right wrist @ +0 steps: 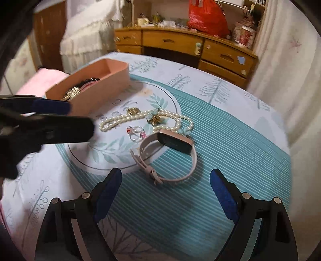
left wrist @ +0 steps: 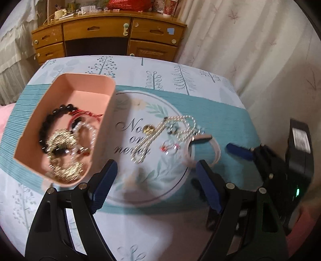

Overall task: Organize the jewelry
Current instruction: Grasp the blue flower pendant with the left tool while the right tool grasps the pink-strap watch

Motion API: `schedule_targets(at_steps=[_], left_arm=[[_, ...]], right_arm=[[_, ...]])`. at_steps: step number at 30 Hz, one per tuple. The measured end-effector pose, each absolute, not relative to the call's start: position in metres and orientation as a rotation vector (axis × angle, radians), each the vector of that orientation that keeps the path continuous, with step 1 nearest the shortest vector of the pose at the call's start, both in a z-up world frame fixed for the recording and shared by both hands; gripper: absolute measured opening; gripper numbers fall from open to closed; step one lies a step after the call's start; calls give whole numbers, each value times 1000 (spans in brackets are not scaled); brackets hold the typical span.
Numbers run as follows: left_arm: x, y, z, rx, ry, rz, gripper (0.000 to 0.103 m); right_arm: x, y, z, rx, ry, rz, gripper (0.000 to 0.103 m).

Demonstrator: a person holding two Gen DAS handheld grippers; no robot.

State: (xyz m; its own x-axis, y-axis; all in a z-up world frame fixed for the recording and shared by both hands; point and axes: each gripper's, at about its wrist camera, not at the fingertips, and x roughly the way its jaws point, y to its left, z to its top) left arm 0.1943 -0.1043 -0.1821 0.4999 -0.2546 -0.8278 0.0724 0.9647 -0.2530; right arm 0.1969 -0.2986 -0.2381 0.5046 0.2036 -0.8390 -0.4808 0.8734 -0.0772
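Observation:
A pink box point(left wrist: 26, 148) stands at the left of the table and holds a black bead bracelet point(left wrist: 45, 126), red cord and gold jewelry; it also shows in the right wrist view point(right wrist: 104, 88). On the cloth's round print lie a pearl necklace point(right wrist: 120, 120), gold earrings point(right wrist: 155, 119), a clear ring point(right wrist: 136, 134) and a pink-strapped smart band point(right wrist: 174, 141). My left gripper point(left wrist: 157, 165) is open and empty, hovering near the box and necklace point(left wrist: 162, 130). My right gripper point(right wrist: 165, 176) is open and empty, just in front of the band.
The table wears a teal and white tree-print cloth point(right wrist: 230, 160). A wooden dresser point(left wrist: 108, 38) with clutter and a red bag point(right wrist: 206, 18) stands behind. White curtains point(left wrist: 250, 40) hang at the right. The right gripper shows at the left wrist view's right edge point(left wrist: 240, 151).

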Motion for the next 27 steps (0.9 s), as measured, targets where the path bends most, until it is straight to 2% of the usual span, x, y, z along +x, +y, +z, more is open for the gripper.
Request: schedule_targets(at_steps=[3, 6, 8, 10, 12, 19, 27], left_arm=[[206, -112, -183, -210, 1000, -193, 78], [217, -121, -185, -184, 975, -197, 73], [224, -127, -187, -167, 958, -210, 63], [233, -135, -193, -142, 958, -211, 60], [240, -141, -201, -133, 977, -205, 51], [255, -151, -219, -139, 1001, -156, 41], [258, -159, -227, -68, 985, -127, 22]], right_arm=[[202, -300, -244, -322, 952, 445, 89], [208, -299, -249, -312, 949, 457, 80], [212, -300, -251, -291, 948, 467, 77], [214, -301, -252, -278, 935, 464, 73], [217, -302, -252, -265, 933, 462, 68], [223, -303, -252, -258, 931, 453, 61], [227, -313, -251, -206, 933, 467, 59]])
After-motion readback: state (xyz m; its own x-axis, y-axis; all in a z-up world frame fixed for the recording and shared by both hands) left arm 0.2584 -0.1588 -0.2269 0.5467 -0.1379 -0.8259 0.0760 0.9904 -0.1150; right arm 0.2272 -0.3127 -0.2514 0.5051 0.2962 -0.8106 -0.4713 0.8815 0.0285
